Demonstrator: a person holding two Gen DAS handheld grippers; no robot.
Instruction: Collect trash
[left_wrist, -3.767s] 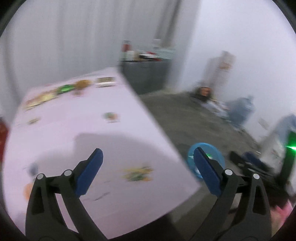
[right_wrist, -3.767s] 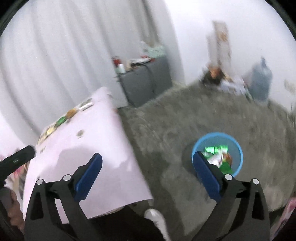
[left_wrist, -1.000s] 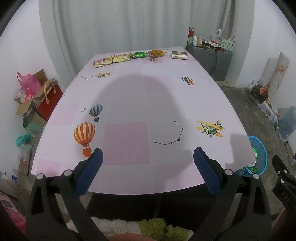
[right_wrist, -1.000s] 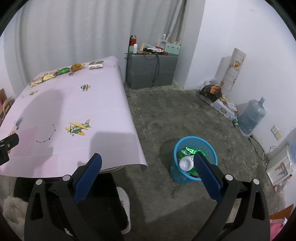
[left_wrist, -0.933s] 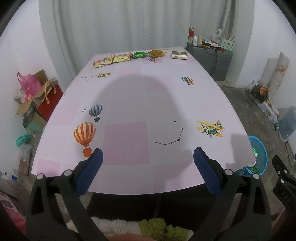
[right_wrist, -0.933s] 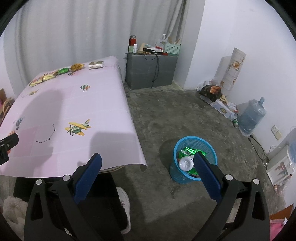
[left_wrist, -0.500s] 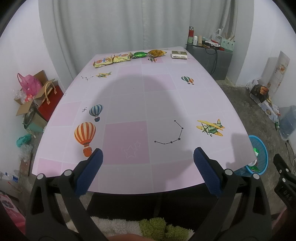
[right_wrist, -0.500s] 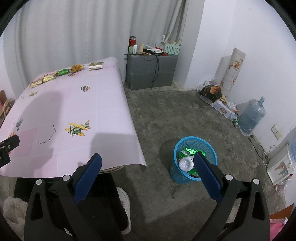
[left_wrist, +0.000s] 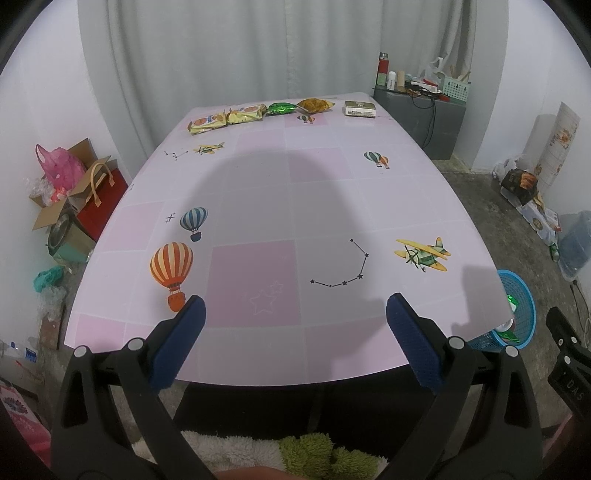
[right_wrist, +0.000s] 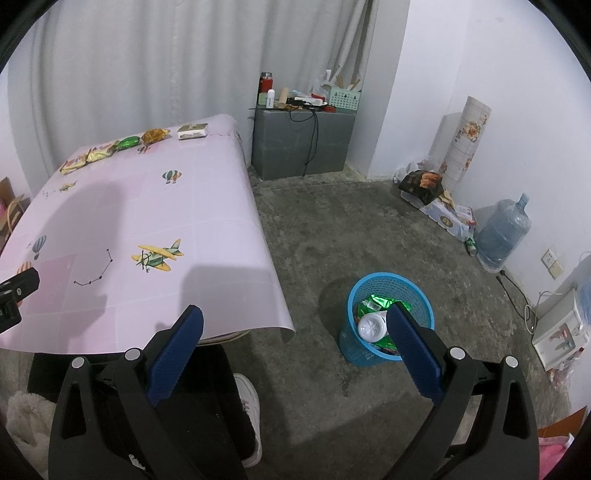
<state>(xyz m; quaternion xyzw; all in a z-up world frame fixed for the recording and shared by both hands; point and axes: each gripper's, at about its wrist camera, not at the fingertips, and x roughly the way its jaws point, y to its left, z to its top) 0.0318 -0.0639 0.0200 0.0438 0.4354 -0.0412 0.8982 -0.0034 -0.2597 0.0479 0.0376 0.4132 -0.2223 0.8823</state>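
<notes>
A blue trash basket (right_wrist: 413, 295) stands on the floor right of the table and holds green wrappers and a white lid; it also shows in the left wrist view (left_wrist: 522, 310). My right gripper (right_wrist: 295, 339) is open and empty, above the floor near the basket. My left gripper (left_wrist: 295, 332) is open and empty at the near edge of the pink table (left_wrist: 280, 206). At the table's far edge lie two yellow snack packs (left_wrist: 225, 118), a green wrapper (left_wrist: 281, 108), an orange wrapper (left_wrist: 314, 104) and a white box (left_wrist: 360, 109).
A grey cabinet (right_wrist: 303, 140) with bottles stands by the far wall. A water jug (right_wrist: 502, 236), bags and a paper roll (right_wrist: 461, 140) line the right wall. Boxes and bags (left_wrist: 74, 195) sit left of the table. The person's legs and shoe (right_wrist: 247, 406) are below.
Since 3.8 s ago both grippers swung back from the basket side to face the table. Over the last second nothing has visibly moved.
</notes>
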